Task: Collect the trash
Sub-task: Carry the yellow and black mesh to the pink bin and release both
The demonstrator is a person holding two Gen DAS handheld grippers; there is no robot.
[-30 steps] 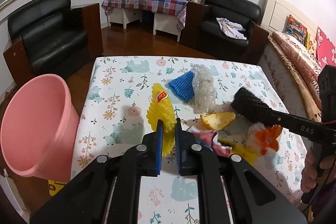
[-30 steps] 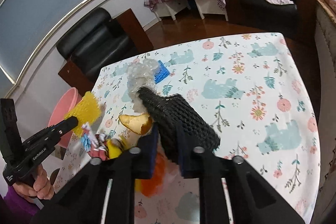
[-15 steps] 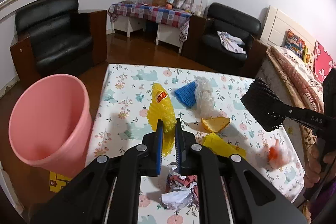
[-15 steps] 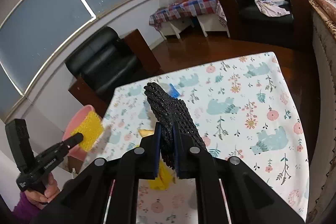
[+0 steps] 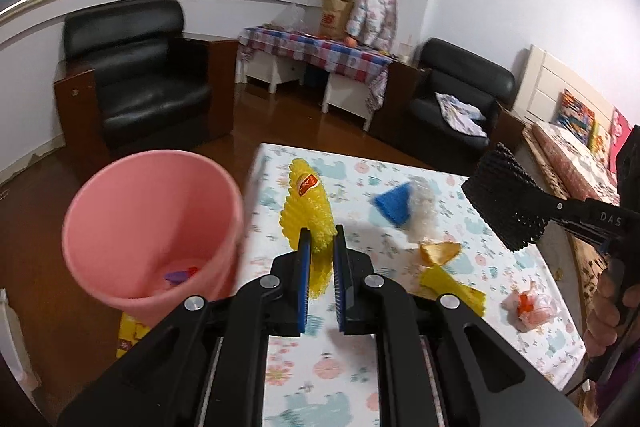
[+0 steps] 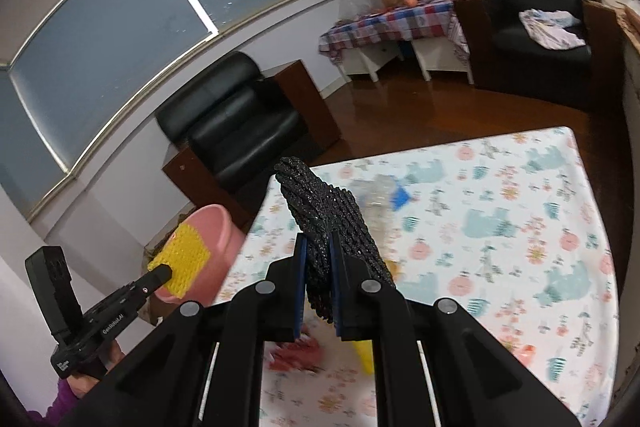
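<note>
My left gripper (image 5: 320, 239) is shut on a yellow foam net (image 5: 308, 199) with a red sticker, held above the table's left edge beside the pink bin (image 5: 152, 227). A small purple and red scrap lies at the bin's bottom. My right gripper (image 6: 318, 247) is shut on a black foam net (image 6: 324, 211), lifted over the flowered table (image 6: 520, 247). The left wrist view has that black net (image 5: 506, 203) at the right. In the right wrist view the left gripper (image 6: 160, 273) holds the yellow net (image 6: 180, 259) in front of the bin (image 6: 216, 231).
On the table lie a blue foam piece (image 5: 394, 203), bubble wrap (image 5: 424, 207), an orange peel (image 5: 440, 251), a yellow wrapper (image 5: 452, 285) and a clear bag with orange scraps (image 5: 532, 307). Black armchairs (image 5: 152, 87) and a checked-cloth side table (image 5: 320, 51) stand behind.
Both grippers have risen off the table with their nets. The left one has swung toward the pink bin, which now shows its inside. The black net hangs clear of the trash pile.
</note>
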